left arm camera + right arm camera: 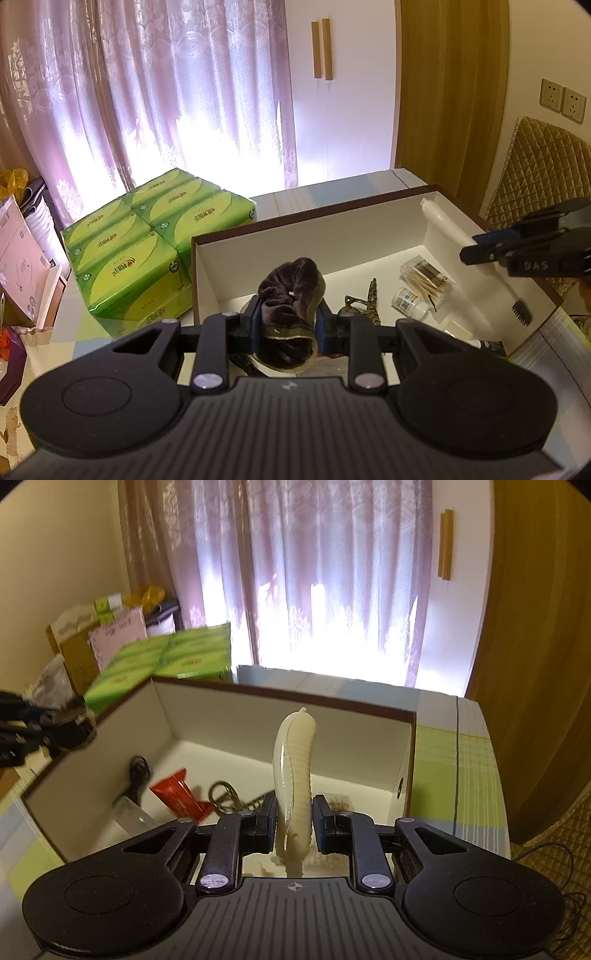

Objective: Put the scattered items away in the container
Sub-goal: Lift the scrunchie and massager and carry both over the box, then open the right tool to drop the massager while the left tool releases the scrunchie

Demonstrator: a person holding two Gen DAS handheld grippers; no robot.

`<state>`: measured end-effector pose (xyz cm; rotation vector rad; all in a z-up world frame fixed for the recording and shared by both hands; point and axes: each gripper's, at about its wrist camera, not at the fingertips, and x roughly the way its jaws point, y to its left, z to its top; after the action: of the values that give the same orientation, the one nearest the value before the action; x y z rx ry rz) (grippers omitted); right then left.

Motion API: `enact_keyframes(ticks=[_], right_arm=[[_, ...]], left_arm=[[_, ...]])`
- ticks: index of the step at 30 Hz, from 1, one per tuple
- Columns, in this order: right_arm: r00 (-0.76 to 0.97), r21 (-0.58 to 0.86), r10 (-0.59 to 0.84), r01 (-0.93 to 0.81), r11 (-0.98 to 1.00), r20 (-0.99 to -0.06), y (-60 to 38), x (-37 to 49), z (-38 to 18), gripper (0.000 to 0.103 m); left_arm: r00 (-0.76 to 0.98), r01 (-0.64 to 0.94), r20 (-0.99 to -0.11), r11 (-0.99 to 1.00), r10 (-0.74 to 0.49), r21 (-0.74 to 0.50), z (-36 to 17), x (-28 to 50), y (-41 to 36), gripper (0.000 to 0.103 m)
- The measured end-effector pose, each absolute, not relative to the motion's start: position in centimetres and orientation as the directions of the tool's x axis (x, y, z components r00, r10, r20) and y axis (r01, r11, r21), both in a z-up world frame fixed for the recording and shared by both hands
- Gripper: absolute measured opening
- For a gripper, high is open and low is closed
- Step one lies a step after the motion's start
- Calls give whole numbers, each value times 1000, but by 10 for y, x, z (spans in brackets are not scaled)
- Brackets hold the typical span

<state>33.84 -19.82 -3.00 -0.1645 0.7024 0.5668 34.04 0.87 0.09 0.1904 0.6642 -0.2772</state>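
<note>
My left gripper (289,325) is shut on a dark brown velvet scrunchie (290,295) and holds it over the near left part of the open white box (258,254). My right gripper (294,821) holds a cream ribbed brush handle (294,771) between its fingers, over the box (221,716); the pads look slightly apart from the handle. In the left wrist view the right gripper (517,247) shows at the right with the white brush (454,230) slanting into the box. Inside lie a jar of cotton swabs (426,275), a small white bottle (410,301), a red tube (179,794) and a patterned hair clip (364,304).
A green pack of tissue packets (147,240) stands left of the box on the table. Cardboard boxes and bags (99,638) crowd the far left. A quilted chair back (539,173) is at the right. Curtains hang behind the table.
</note>
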Motion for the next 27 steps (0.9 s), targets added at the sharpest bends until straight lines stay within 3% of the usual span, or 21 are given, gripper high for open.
enact_keyframes(ticks=[27], right_arm=[[530,-118,280,-598,793,-800,-169,374,-69,23]], left_arm=[[713,301,-680,950,-170,78,-21,368,9,24]])
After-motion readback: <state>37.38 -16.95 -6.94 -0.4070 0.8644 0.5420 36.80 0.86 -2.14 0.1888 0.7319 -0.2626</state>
